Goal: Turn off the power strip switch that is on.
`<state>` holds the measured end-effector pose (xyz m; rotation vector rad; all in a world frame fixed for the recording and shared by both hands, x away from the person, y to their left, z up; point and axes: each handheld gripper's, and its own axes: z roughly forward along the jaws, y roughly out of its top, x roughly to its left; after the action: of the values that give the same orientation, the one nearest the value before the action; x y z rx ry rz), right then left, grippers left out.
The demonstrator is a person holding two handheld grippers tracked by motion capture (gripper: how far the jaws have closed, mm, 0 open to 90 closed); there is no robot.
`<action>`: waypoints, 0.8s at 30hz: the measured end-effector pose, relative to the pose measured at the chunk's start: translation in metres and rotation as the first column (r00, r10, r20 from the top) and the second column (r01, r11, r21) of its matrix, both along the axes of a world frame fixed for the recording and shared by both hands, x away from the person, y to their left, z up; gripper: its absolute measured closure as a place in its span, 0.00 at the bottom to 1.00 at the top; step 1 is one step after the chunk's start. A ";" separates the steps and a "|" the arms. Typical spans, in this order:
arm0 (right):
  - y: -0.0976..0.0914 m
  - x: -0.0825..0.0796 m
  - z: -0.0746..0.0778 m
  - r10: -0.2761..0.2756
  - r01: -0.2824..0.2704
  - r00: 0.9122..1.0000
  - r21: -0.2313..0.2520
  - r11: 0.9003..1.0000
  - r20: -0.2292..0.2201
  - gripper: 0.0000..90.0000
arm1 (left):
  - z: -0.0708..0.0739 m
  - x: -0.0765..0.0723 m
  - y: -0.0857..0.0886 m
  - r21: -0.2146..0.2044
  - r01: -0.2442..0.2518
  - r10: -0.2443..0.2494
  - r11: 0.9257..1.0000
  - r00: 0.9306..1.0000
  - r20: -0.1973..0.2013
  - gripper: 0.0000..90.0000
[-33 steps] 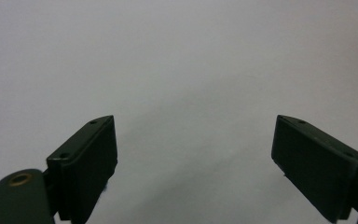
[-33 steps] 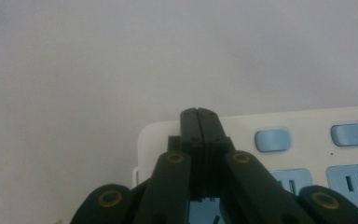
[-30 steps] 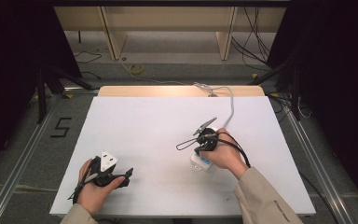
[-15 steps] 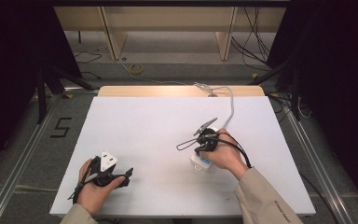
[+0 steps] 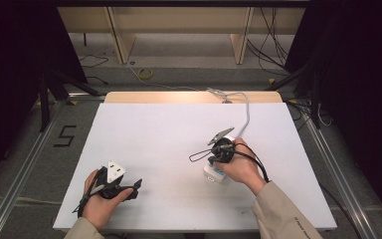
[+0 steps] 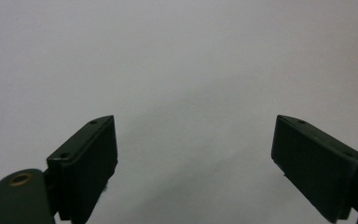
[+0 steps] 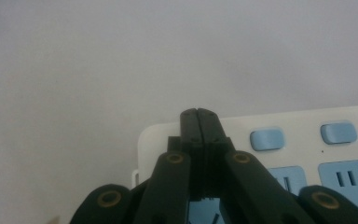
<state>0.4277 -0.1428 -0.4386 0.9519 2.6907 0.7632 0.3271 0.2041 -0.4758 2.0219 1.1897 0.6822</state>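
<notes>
A white power strip (image 7: 303, 122) with light blue switches and sockets lies on the white table (image 5: 169, 134), right of centre. In the high view its end (image 5: 213, 175) sticks out below the person's right hand. My right gripper (image 7: 199, 115) is shut with nothing between its jaws. Its tips hang over the strip's end near a corner, and I cannot tell whether they touch it. My left gripper (image 6: 196, 140) is open and empty. It rests low over the bare table at the front left (image 5: 133, 187), held in the left hand.
The strip's white cable (image 5: 246, 112) runs from the right hand to the table's far edge. A thin black wire loop (image 5: 199, 155) juts left of the right gripper. Beyond the table are a floor with cables and wooden shelving.
</notes>
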 end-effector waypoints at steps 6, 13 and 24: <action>-0.004 -0.002 0.004 0.004 -0.004 1.000 -0.005 1.000 0.009 1.00 | 0.000 0.000 0.000 -0.001 -0.001 0.001 1.000 1.000 0.003 0.16; -0.013 -0.006 0.008 -0.001 0.001 1.000 0.011 1.000 0.013 0.98 | 0.000 0.000 0.000 -0.001 0.000 0.000 1.000 1.000 0.001 0.16; -0.030 -0.016 0.012 -0.008 0.007 1.000 0.053 0.999 0.013 0.91 | -0.001 0.000 0.001 0.000 0.000 0.000 1.000 1.000 -0.001 0.16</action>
<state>0.4122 -0.1733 -0.4266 0.9648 2.6669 0.8398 0.3266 0.2047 -0.4766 2.0222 1.1906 0.6809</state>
